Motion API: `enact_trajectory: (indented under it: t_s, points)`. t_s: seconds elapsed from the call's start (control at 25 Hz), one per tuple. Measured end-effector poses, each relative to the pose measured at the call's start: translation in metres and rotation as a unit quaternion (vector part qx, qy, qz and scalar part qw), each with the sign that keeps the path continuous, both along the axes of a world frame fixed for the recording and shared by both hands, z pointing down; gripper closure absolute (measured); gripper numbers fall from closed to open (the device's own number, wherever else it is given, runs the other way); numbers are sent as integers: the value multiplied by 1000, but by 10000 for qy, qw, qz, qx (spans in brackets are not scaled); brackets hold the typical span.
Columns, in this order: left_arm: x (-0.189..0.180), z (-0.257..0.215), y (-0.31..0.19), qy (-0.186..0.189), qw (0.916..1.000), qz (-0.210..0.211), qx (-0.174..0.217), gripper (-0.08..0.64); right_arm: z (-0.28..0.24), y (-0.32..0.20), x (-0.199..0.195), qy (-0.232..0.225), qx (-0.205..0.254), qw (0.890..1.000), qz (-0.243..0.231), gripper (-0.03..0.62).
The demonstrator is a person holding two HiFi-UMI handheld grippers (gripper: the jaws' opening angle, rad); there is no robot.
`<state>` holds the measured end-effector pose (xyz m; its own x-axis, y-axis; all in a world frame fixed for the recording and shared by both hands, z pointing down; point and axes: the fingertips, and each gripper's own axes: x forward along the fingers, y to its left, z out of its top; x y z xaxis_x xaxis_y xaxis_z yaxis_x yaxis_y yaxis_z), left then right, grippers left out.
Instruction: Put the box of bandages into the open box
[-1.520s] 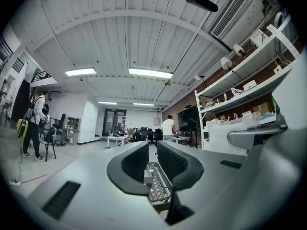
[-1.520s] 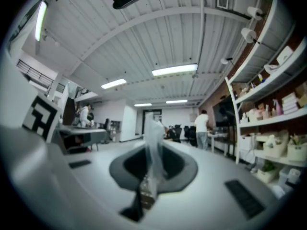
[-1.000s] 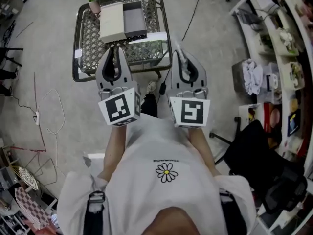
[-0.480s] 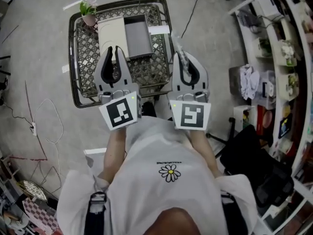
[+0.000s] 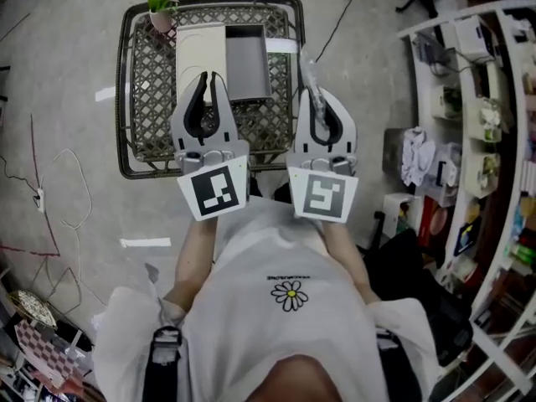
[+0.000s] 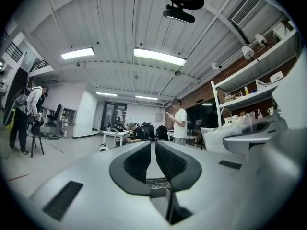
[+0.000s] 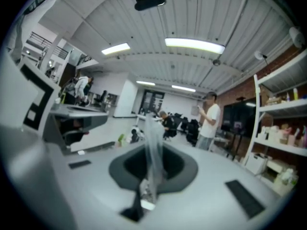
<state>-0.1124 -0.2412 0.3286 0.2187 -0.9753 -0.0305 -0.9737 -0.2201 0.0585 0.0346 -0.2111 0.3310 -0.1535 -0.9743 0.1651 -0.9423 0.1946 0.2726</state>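
The open box sits at the far middle of a lattice-topped table [image 5: 151, 99], with its cream lid [image 5: 201, 48] folded left and its grey inside [image 5: 249, 57] empty. A flat white piece [image 5: 282, 47] lies just right of it; I cannot tell what it is. My left gripper [image 5: 208, 77] hovers over the table's near half, shut with nothing between its jaws [image 6: 153, 143]. My right gripper [image 5: 311, 86] is shut on a thin clear plastic strip [image 7: 153, 143] that sticks up past the fingertips. No bandage box shows clearly.
A small potted plant [image 5: 160, 7] stands at the table's far left corner. Shelves with clutter [image 5: 469, 124] run along the right, with a dark chair [image 5: 419, 275] below them. Cables [image 5: 59, 191] trail on the floor at left. People stand far off [image 6: 180, 123].
Both grippers have moved forward from the table's near edge to over its near half. The table sits more squarely ahead. The right gripper keeps its grip on the clear strip.
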Motion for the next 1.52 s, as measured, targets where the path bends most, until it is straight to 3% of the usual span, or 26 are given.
enact_trajectory:
  t_s: [0.28, 0.52, 1.0, 1.32, 1.52]
  points:
    - [-12, -5, -8, -109, 9989, -458, 62, 529, 7, -18, -5, -16, -7, 9998, -215, 552]
    - [-2, -10, -9, -456, 9960, -755, 146, 538, 7, -25, 2, 173, 57, 9989, -423, 552]
    - [13, -13, -21, -607, 9928, -1023, 114, 540, 25, -44, 7, 130, -106, 9958, -895, 552]
    - [10, -1, -30, -688, 9914, -1109, 18, 538, 71, -81, -1, 1086, -629, 9860, -1094, 552]
    - [3, 16, -32, -695, 9906, -1171, -105, 538, 118, -107, -24, 2114, -963, 9583, -1665, 552]
